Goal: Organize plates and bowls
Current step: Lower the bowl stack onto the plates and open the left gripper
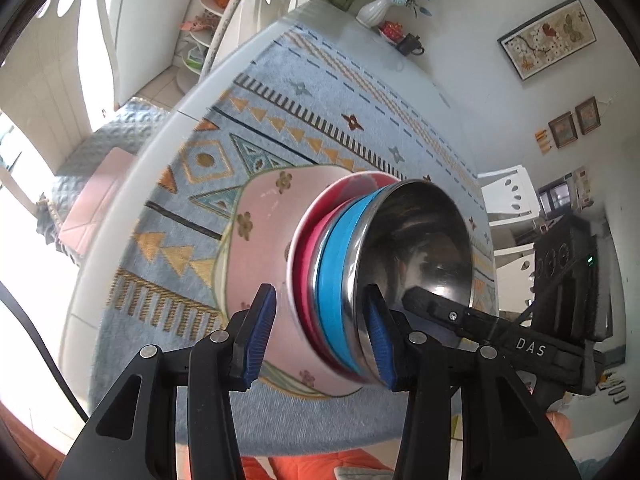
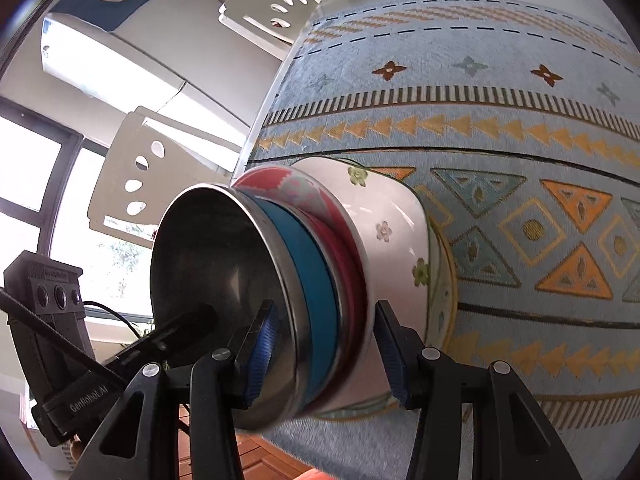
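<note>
Nested stack [image 1: 360, 272] on patterned blue tablecloth [image 1: 280, 112] near table edge: one steel bowl [image 1: 420, 240] on top, one blue bowl [image 1: 340, 280], one red bowl [image 1: 312, 248], one pink floral dish [image 1: 260, 220] at bottom.

Left gripper [image 1: 320, 332] and right gripper [image 2: 324, 348] straddling stack rim from opposite sides, jaws part open; pad contact unclear, cannot tell if gripped.

Around: two white chairs [image 2: 132, 176], one vase of flowers [image 1: 376, 8], three framed pictures [image 1: 548, 40]. Opposite gripper's finger inside steel bowl.

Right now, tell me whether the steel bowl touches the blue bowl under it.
Touching. The right wrist view shows the steel bowl nested in the blue bowl, steel rim against blue rim with no gap; the left wrist view agrees.
</note>
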